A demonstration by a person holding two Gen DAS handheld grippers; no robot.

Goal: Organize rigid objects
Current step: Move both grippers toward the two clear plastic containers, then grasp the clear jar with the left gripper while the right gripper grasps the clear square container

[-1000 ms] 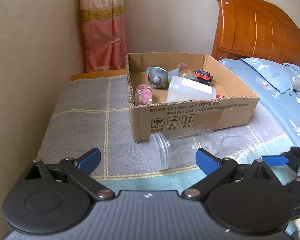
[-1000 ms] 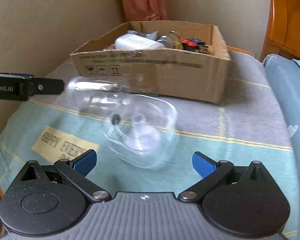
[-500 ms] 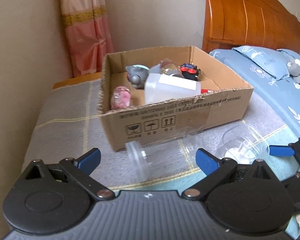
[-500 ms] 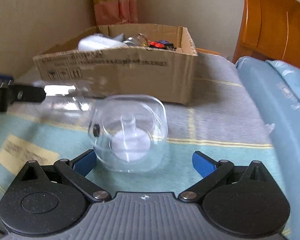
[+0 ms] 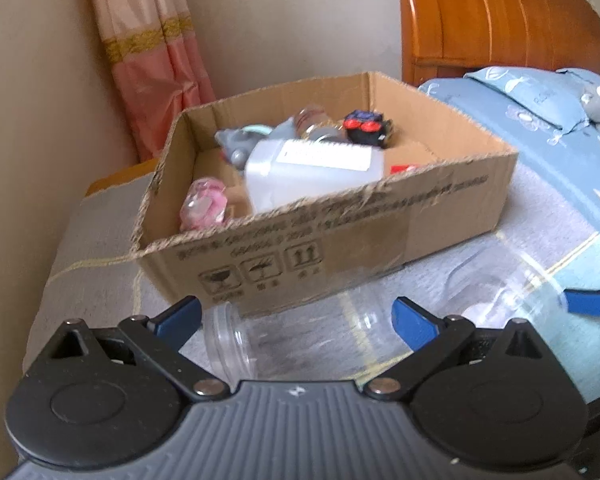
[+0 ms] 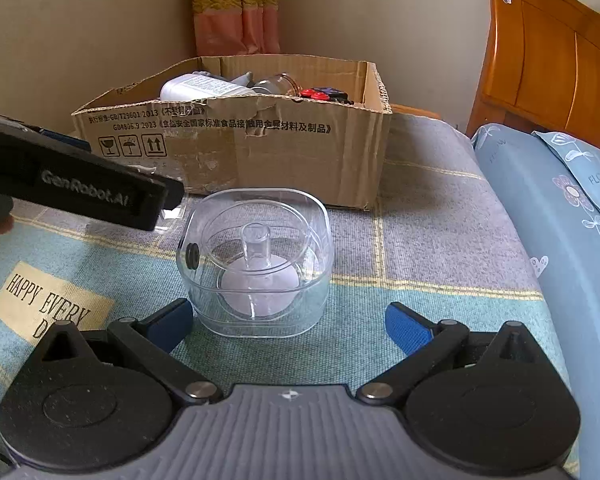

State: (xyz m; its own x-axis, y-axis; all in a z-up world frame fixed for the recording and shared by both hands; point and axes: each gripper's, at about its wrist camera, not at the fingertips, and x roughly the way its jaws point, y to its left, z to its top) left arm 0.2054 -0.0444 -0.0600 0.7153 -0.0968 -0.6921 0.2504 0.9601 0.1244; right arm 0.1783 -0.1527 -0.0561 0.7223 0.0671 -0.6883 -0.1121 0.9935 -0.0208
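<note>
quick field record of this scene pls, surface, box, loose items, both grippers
surface: grey and teal checked blanket
box: open brown cardboard box, holding a white plastic bottle, pink wrapped item, black and red toy
loose items: clear plastic jar lying on its side before the box; clear square plastic container upright, with a central post
left gripper: open, around the jar
right gripper: open, at the container

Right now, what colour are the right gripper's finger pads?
Blue pads, clearest in the right wrist view.
</note>
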